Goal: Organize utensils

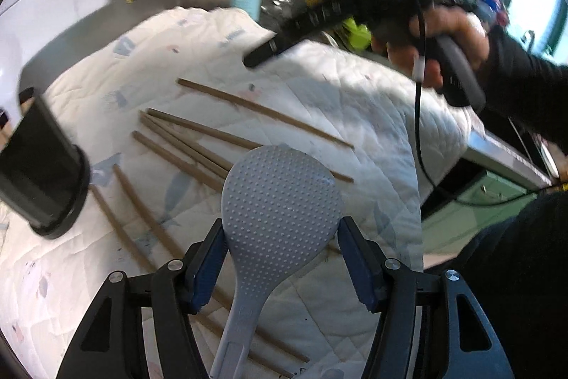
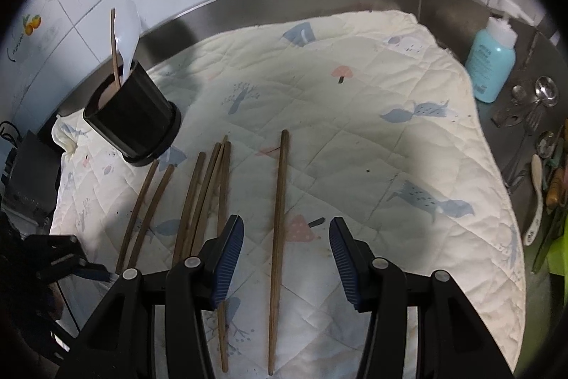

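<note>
quilted mat (image 2: 372,144) covers a steel counter, brown chopsticks (image 2: 278,194) strewn on it near the black utensil holder (image 2: 133,116). left gripper (image 1: 280,247) clasps a grey rice paddle (image 1: 280,201); right gripper (image 2: 285,247) spread wide above one chopstick.

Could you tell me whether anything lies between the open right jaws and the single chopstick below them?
Nothing visible does. The lone chopstick lies on the quilted mat directly between the right gripper jaws, apart from the chopstick cluster to its left.
</note>
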A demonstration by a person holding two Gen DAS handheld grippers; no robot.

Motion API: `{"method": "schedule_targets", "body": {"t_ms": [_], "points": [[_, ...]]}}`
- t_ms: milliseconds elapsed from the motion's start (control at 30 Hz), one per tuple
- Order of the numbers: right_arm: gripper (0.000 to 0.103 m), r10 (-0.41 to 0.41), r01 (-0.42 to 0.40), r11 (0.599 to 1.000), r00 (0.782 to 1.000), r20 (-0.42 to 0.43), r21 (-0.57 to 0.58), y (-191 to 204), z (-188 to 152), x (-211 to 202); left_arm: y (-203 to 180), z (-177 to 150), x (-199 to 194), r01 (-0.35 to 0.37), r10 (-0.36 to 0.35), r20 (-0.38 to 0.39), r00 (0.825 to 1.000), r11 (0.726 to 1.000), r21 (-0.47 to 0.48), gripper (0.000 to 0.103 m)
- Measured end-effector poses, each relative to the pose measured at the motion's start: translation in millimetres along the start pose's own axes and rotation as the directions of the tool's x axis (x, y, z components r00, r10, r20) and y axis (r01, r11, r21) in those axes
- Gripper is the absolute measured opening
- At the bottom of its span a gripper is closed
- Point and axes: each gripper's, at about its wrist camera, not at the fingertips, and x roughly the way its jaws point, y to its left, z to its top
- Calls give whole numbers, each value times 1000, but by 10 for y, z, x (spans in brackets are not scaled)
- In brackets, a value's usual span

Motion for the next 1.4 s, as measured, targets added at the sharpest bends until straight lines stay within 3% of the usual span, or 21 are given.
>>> {"method": "schedule_targets", "body": {"t_ms": [233,400,600,633,667,700,900,1133,1167,1200,1233,1400], "points": [[53,11,-10,1000,1000,-27,5,-13,62,271,108,9,-245,-66,74,75,994,993,-101,65],[36,-6,5,1000,999,-49,-20,27,124,469,189,4,-457,-97,122,133,984,979,-179,65],[23,-28,26,999,998,-61,-33,48,206,641,249,19,-684,-127,177,190,966,959,-252,63],[22,-29,27,999,998,-62,-35,47,223,654,263,21,-722,-130,186,197,963,956,-262,59],[20,-32,30,999,997,-65,-36,45,231,671,285,27,-760,-128,187,199,962,953,-276,31],[15,-41,39,999,997,-63,-38,42,243,679,328,36,-773,-117,179,189,966,947,-299,26],[11,-58,55,997,997,-51,-57,63,231,703,497,-36,-807,-104,187,191,964,921,-374,26],[10,-43,41,998,998,-48,-47,67,249,739,355,42,-560,-105,144,108,984,946,-306,31],[10,-40,38,998,998,-46,-43,52,244,728,337,60,-511,-107,141,95,985,950,-294,38],[10,-37,36,999,998,-43,-40,40,238,712,313,73,-458,-107,135,82,987,953,-282,55],[10,-37,35,999,999,-39,-39,29,232,689,278,97,-389,-111,132,65,989,959,-261,62],[10,-32,32,999,999,-18,-27,-4,226,557,209,127,-100,-115,121,27,992,979,-171,64]]}}
